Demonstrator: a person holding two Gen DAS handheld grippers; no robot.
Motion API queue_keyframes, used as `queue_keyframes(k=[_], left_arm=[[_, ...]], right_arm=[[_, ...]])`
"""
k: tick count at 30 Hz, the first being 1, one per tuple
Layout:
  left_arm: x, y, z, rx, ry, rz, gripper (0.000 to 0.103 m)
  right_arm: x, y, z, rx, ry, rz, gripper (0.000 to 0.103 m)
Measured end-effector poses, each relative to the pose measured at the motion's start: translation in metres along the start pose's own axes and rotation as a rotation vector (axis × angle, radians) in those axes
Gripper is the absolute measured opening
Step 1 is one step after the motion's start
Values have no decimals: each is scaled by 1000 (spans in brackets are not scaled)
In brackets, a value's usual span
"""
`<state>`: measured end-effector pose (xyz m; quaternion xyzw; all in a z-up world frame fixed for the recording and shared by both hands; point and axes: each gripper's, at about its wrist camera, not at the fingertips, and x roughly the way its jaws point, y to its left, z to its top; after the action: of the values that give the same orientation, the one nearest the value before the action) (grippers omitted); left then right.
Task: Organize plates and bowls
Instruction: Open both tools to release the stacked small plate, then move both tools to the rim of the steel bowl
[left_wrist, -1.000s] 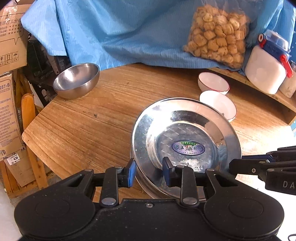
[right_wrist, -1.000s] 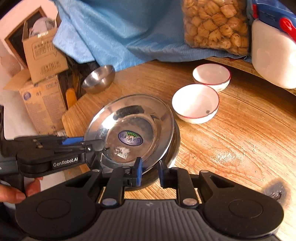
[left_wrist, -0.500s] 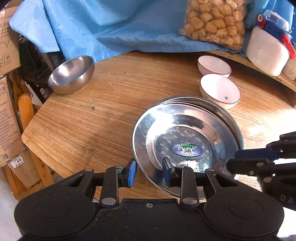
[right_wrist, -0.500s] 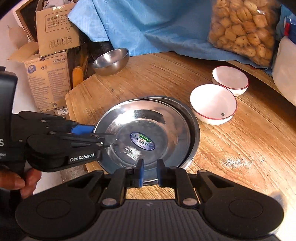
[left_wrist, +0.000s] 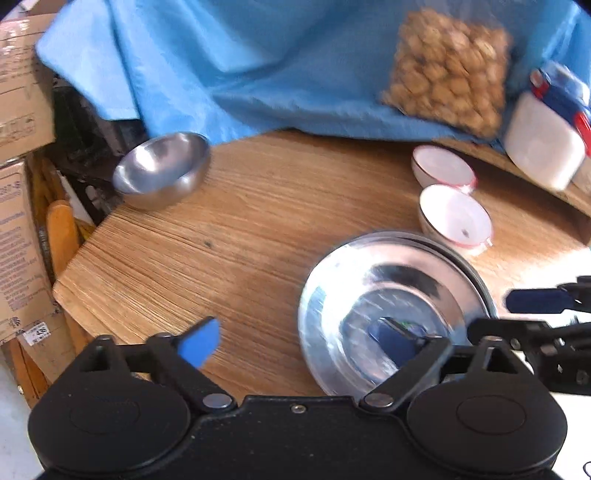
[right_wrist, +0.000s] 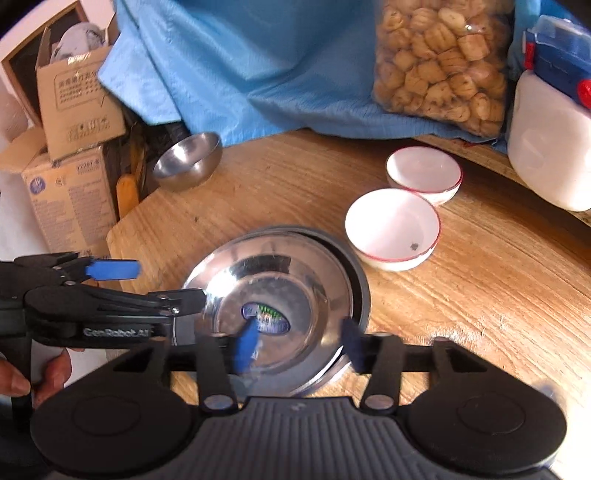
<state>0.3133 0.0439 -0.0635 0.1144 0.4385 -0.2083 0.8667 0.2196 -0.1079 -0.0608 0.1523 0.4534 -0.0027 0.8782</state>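
Note:
A steel plate (left_wrist: 384, 295) (right_wrist: 280, 280) with a blue sticker lies stacked on another steel plate (right_wrist: 360, 280) near the table's front edge. My left gripper (left_wrist: 295, 339) is open, its right finger over the plate's left part; it also shows in the right wrist view (right_wrist: 162, 284). My right gripper (right_wrist: 299, 343) is open over the plate's near rim; it also shows in the left wrist view (left_wrist: 517, 314). Two white red-rimmed bowls (right_wrist: 393, 227) (right_wrist: 424, 173) stand behind the plates. A steel bowl (left_wrist: 162, 170) (right_wrist: 188, 160) sits far left.
The round wooden table (left_wrist: 258, 229) ends close at front and left. Cardboard boxes (right_wrist: 74, 177) stand off the left edge. A blue cloth (right_wrist: 258, 66), a bag of snacks (right_wrist: 439, 62) and a white jar (right_wrist: 550, 136) line the back.
Both grippers have opened and let go of the top plate, which now rests on the lower plate. The left gripper has shifted to the left.

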Motion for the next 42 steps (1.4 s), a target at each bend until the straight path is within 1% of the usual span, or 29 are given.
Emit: queue_keyframes(k=[1, 3, 5, 7, 9, 10, 13, 19, 22, 25, 27, 34, 38, 42], left_arm=[[-1, 4, 3, -12, -10, 5, 99], [-1, 16, 9, -44, -31, 9, 100], [-2, 28, 15, -82, -56, 16, 102], [-3, 42, 23, -119, -76, 23, 102], [-2, 57, 30, -153, -86, 32, 102], [-1, 66, 35, -172, -90, 38, 102], [5, 90, 46, -205, -96, 58, 102], [26, 138, 71, -244, -98, 74, 102], [43, 164, 81, -305, -77, 72, 102], [59, 187, 90, -381, -61, 56, 102], [67, 198, 94, -405, -55, 58, 102], [95, 218, 111, -407, -32, 62, 102], [109, 218, 114, -408, -9, 60, 102], [115, 221, 113, -413, -1, 51, 102]], right_arm=[[1, 0, 2, 8, -8, 1, 72], [2, 1, 8, 21, -19, -6, 85], [5, 4, 13, 31, -27, -12, 90], [9, 8, 20, 43, -34, -13, 94], [13, 12, 25, 53, -46, -12, 101], [16, 14, 29, 58, -50, -13, 102], [25, 21, 41, 76, -55, -23, 103], [53, 31, 75, 132, -25, -58, 103], [64, 35, 95, 150, -36, -68, 103], [81, 44, 117, 140, -47, -122, 103], [93, 50, 132, 128, -48, -138, 103], [134, 74, 175, 98, -26, -123, 103], [156, 83, 189, 115, -37, -104, 103], [176, 93, 201, 91, -31, -86, 103]])
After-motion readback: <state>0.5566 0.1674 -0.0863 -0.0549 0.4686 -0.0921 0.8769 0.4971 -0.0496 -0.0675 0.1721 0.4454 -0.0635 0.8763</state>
